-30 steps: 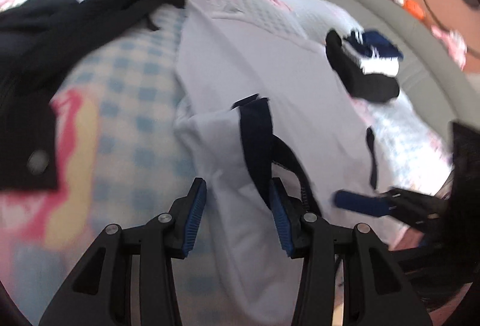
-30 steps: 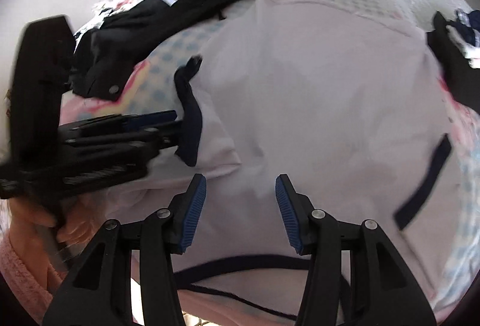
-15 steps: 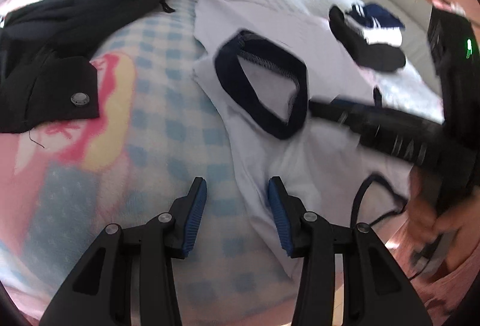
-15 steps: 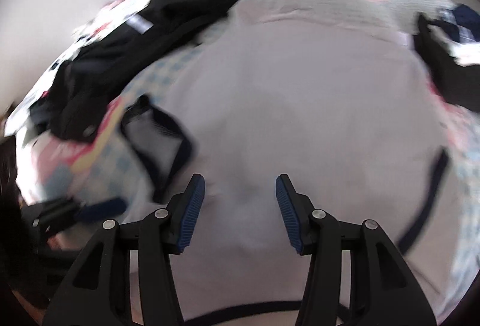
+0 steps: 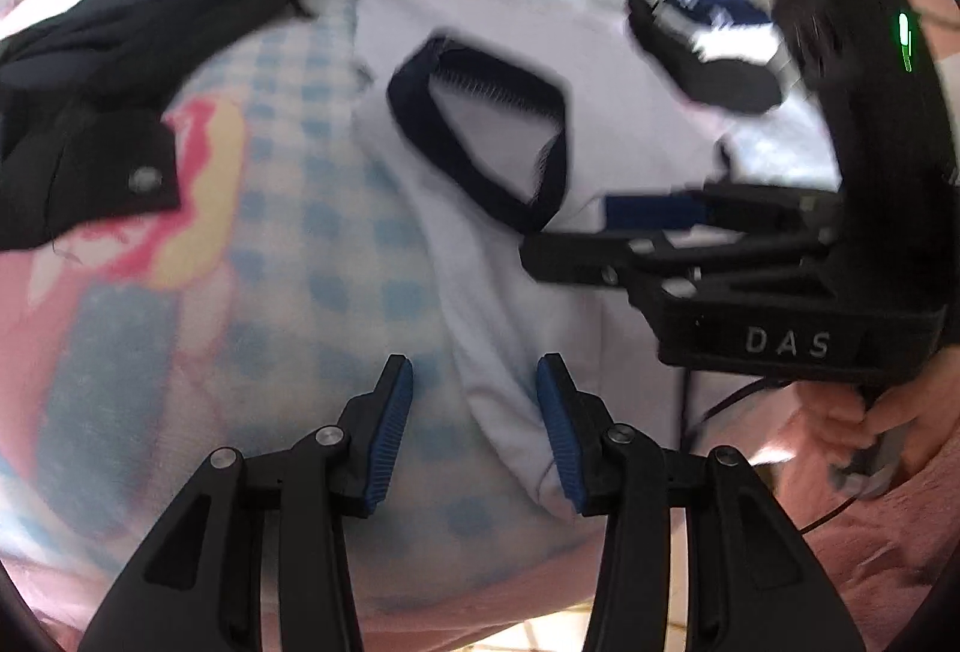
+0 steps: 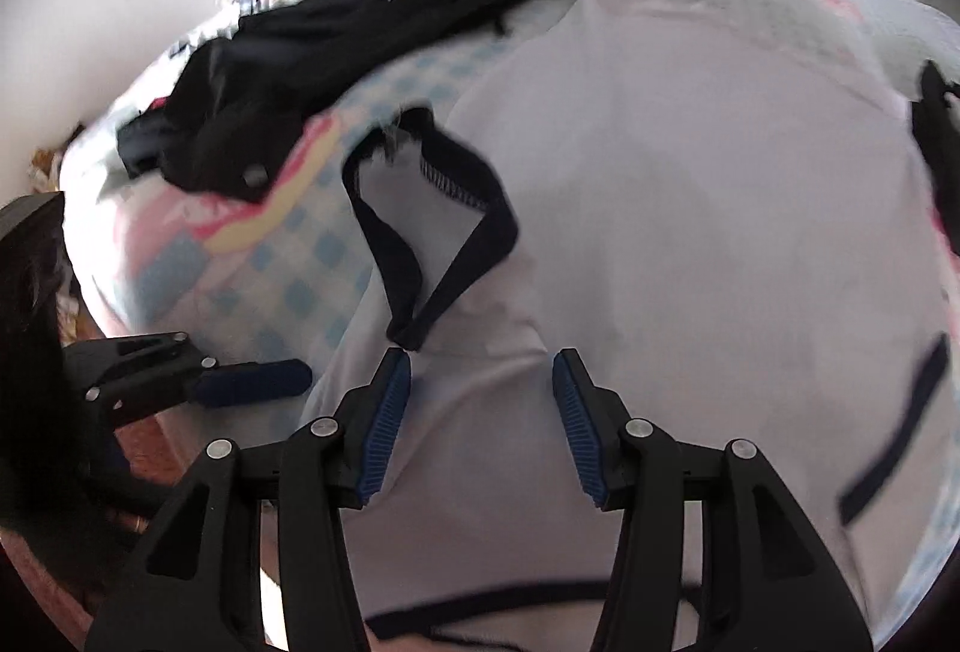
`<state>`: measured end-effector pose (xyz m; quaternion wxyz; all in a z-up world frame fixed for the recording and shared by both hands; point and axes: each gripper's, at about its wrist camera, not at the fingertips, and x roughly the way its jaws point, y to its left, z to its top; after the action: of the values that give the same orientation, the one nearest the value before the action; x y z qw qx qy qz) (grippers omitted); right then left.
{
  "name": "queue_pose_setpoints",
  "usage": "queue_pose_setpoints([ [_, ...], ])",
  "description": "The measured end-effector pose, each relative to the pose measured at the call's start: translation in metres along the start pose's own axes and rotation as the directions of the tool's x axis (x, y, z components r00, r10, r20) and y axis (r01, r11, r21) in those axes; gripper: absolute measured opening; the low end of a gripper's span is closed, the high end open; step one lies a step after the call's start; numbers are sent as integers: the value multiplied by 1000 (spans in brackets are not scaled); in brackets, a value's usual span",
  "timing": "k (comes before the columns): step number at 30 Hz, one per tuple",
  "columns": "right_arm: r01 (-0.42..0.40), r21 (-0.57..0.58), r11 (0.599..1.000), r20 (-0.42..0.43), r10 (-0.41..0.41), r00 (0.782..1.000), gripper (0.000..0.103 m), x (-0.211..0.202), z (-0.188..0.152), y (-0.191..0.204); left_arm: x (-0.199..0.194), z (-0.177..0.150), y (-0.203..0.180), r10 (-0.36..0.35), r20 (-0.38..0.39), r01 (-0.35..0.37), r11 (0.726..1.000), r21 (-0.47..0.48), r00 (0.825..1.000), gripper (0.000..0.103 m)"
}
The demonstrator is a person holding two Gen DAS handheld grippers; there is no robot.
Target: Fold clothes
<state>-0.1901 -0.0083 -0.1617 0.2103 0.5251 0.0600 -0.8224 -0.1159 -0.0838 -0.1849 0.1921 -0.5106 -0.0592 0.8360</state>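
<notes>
Blue ribbed pads are seen on the left gripper point(image 5: 474, 430), whose jaws are parted about halfway over the bed, with nothing pinched; a rounded corner of the white shirt point(image 5: 600, 123) is framed between them without contact being clear. In the left wrist view the shirt is spread flat on a checked blue, pink and yellow blanket point(image 5: 288, 256), its dark navy sleeve cuff point(image 5: 480, 135) lying as an open loop. A crumpled black garment point(image 5: 150, 51) with a snap button is seen up-left, and a folded dark pile point(image 5: 708, 51) is blurred at the right. The right gripper point(image 5: 648, 211) is shown side-on, held by a hand point(image 5: 870, 412).

In the right wrist view the right gripper point(image 6: 480, 412) is likewise held half open and empty above the smooth white fabric point(image 6: 690, 202), just below the cuff's tip point(image 6: 432, 244). The left gripper point(image 6: 252, 382) is cut off at the frame's left edge.
</notes>
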Motion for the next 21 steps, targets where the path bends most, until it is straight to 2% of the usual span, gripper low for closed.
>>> queue_pose_setpoints([
  [3, 68, -26, 997, 21, -67, 998, 51, 8, 4, 1, 0, 0, 1, -9, -8, 9, 1000, -6, 1000, 45],
  [6, 117, 79, 990, 59, -122, 991, 51, -1, 5, -22, 3, -2, 3, -19, -16, 19, 1000, -13, 1000, 45],
  [9, 183, 194, 964, 84, -202, 976, 51, -12, 3, -52, 2, 0, 3, -34, -17, 33, 999, -10, 999, 45],
  [11, 167, 250, 954, 84, -194, 977, 51, -20, 0, -63, -6, 6, 5, -33, 19, 34, 999, -22, 999, 45],
  [14, 123, 221, 967, 122, -153, 981, 50, -34, -5, -52, -17, 20, 6, -27, 83, 30, 999, -30, 996, 45],
  [17, 26, 186, 982, 143, -53, 988, 51, -33, -6, -38, -7, 24, -1, -38, 48, 39, 999, -14, 998, 45],
  [21, 60, 181, 982, 95, -78, 992, 51, -19, -6, -32, 2, 8, -6, 32, -13, -32, 999, 13, 999, 47],
])
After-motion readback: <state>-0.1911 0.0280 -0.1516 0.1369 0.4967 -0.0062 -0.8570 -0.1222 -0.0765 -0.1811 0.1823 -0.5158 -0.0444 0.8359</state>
